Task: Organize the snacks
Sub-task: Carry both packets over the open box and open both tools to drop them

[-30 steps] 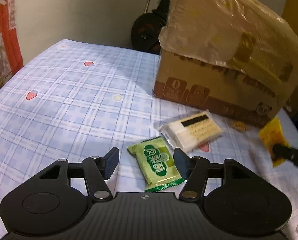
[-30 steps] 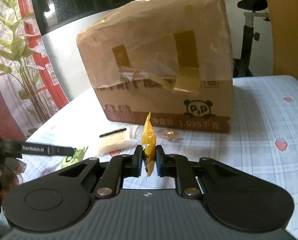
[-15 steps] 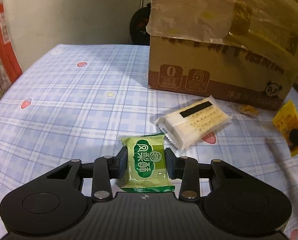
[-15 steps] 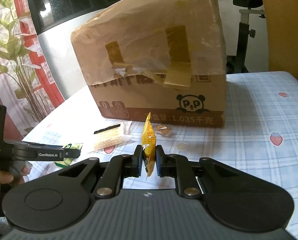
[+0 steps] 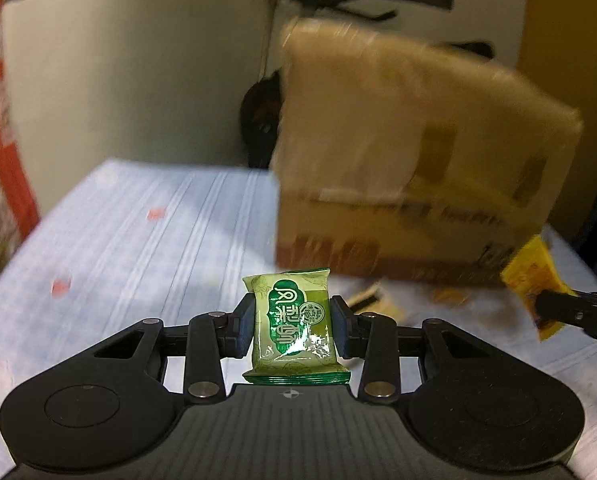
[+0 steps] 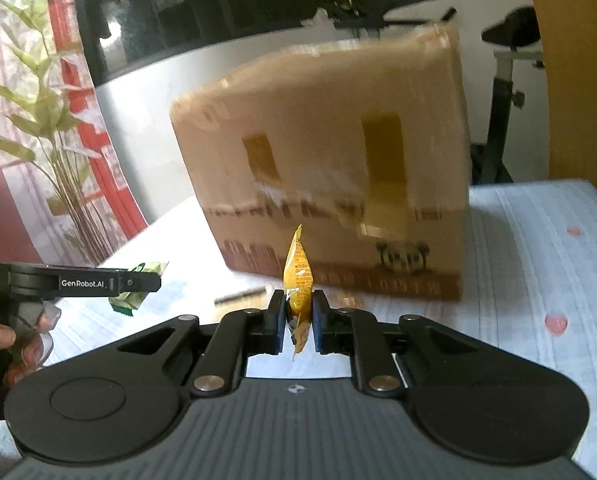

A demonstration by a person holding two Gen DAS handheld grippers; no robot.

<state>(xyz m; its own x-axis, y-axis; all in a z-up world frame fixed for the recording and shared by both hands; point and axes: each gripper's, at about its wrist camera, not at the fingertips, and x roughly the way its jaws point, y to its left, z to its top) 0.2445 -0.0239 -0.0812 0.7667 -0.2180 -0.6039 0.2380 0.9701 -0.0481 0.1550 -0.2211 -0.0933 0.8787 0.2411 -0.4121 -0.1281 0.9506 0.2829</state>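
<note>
Left gripper (image 5: 292,326) clamps the green snack packet (image 5: 294,328) by its sides, long axis upright, printed face to camera, in front of the cardboard box (image 5: 410,184). Right gripper (image 6: 297,322) pinches the yellow snack packet (image 6: 297,280) edge-on, long axis vertical, tip up, also before the box, above the checked tablecloth (image 6: 538,264).

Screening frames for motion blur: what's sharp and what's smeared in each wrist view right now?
Left wrist view: left gripper and its green snack packet sharp, with glare on the foil; cardboard box and checked tablecloth streaked.
Right wrist view: right gripper and yellow packet crisp; box print smeared vertically, tablecloth smeared too.
</note>
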